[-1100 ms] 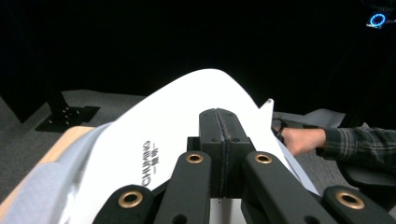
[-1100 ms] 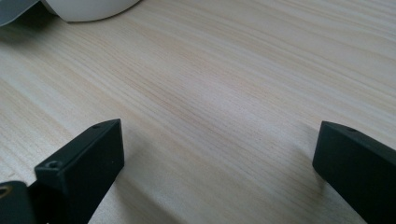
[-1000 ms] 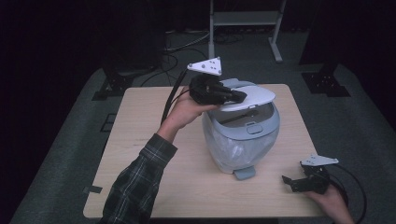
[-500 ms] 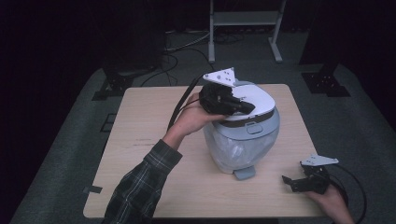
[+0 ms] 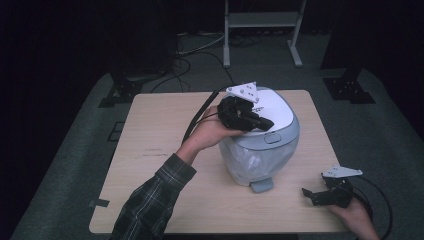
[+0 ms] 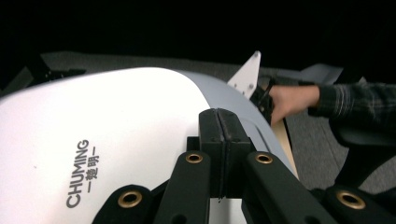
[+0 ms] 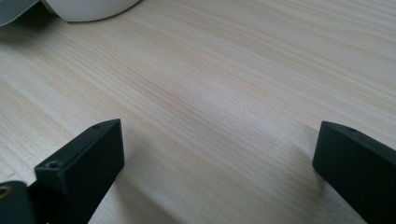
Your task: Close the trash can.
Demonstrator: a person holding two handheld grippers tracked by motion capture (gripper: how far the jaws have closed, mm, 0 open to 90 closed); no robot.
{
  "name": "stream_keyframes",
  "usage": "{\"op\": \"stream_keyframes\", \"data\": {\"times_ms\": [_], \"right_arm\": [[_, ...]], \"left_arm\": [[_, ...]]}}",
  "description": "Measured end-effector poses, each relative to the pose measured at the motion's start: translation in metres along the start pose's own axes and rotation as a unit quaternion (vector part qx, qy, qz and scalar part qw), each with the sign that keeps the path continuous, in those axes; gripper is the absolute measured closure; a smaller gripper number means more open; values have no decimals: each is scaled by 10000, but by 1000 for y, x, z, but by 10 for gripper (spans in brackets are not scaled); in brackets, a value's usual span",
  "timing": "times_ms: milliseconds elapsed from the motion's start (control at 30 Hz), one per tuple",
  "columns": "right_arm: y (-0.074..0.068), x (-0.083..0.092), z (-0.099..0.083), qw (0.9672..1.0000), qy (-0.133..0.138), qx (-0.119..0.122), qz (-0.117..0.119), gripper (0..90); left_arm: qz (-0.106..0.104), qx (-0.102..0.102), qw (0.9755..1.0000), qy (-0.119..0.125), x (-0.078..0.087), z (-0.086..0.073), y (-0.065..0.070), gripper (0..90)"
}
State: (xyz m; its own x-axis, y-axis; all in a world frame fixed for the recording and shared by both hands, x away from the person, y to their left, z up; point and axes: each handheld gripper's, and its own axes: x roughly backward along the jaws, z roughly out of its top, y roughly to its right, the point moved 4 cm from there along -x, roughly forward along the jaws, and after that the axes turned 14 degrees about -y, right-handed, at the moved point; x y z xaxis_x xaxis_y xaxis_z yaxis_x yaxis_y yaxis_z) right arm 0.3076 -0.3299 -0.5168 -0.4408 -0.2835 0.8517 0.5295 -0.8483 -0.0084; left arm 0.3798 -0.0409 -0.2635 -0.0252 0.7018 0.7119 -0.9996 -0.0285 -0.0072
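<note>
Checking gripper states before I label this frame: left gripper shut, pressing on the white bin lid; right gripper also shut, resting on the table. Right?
One thing is off: the right gripper is open. The right gripper view shows its jaws spread wide over the wooden table. The left gripper is shut, jaws together on the white lid of the bin.

One second ago the lid [image 5: 270,112] of the bin [image 5: 260,150] stood tilted open, its near edge raised above the grey rim, with the left gripper [image 5: 265,123] high at its far left edge. Half a second ago the lid had dropped most of the way and the gripper had moved right and nearer with it. Now the lid lies flat and shut on the rim, and the left gripper, jaws pressed together, rests lower on the white top, pointing right. The left hand [image 5: 212,131] and forearm have followed, swinging right and nearer beside the bin.
</note>
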Motion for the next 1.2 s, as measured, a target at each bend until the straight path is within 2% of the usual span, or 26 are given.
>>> {"op": "stream_keyframes", "data": {"times_ms": [133,367,400,567,633,733,833,967,1133,1200], "right_arm": [[0,0,0,10000,1,2,1,9],[0,0,0,10000,1,2,1,9],[0,0,0,10000,2,-5,-1,10],[-1,0,0,10000,-3,0,6,10],[-1,0,0,10000,-4,0,6,10],[-1,0,0,10000,-4,3,4,10],[-1,0,0,10000,-3,0,6,10],[-1,0,0,10000,-7,-7,6,11],[-1,0,-1,10000,-8,-9,4,10],[-1,0,-1,10000,-9,-12,4,10]], "left_arm": [[-55,79,10000,27,-1,-1,-1,900],[9,143,9999,32,-3,0,0,900],[89,113,9999,-71,-5,0,0,900],[30,125,9999,-13,-4,-2,-1,896],[1,197,9997,117,-2,-4,-1,780],[136,281,9992,231,4,-10,-4,631],[146,434,9981,421,15,-15,-7,494],[214,561,9970,486,28,-21,-6,363],[487,711,9944,608,43,-32,-1,194],[570,782,9932,650,48,-38,1,167]]}}
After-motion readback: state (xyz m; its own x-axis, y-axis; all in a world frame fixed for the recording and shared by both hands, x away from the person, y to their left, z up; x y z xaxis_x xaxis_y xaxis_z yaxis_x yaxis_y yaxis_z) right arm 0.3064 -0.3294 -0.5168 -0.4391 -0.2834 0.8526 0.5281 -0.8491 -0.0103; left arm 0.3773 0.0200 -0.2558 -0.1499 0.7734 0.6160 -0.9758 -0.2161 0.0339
